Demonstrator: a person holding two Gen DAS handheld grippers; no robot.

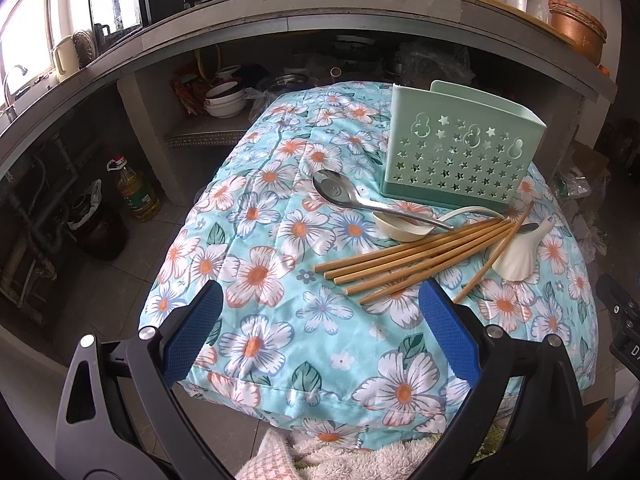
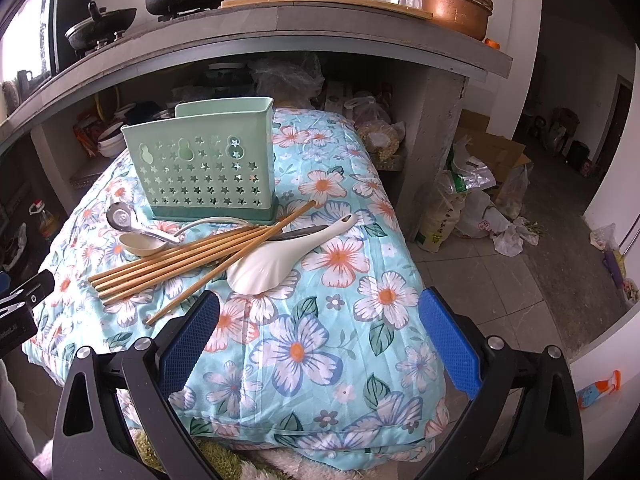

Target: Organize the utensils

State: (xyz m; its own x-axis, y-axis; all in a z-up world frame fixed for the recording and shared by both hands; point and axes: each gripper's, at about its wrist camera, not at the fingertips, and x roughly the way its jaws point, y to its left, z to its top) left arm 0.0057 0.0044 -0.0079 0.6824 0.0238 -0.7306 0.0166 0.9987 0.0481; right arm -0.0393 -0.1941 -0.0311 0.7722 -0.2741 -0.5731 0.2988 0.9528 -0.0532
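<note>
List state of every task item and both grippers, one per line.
left gripper: open, empty, above the cloth
right gripper: open, empty
green holder: upright, nothing seen sticking out
chopsticks: loose pile lying on the floral cloth, one askew
white rice paddle: lying flat, handle over the chopsticks
metal spoon: lying bowl up
cream spoon: lying beside the holder

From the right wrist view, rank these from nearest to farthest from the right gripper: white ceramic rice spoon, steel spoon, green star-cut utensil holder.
1. White ceramic rice spoon: just ahead of the open right gripper, slightly left.
2. Shiny steel spoon: farther off, far left, beyond the bamboo chopsticks.
3. Mint-green plastic utensil holder with star cut-outs: at the back, upright; only slightly beyond the steel spoon.
</note>
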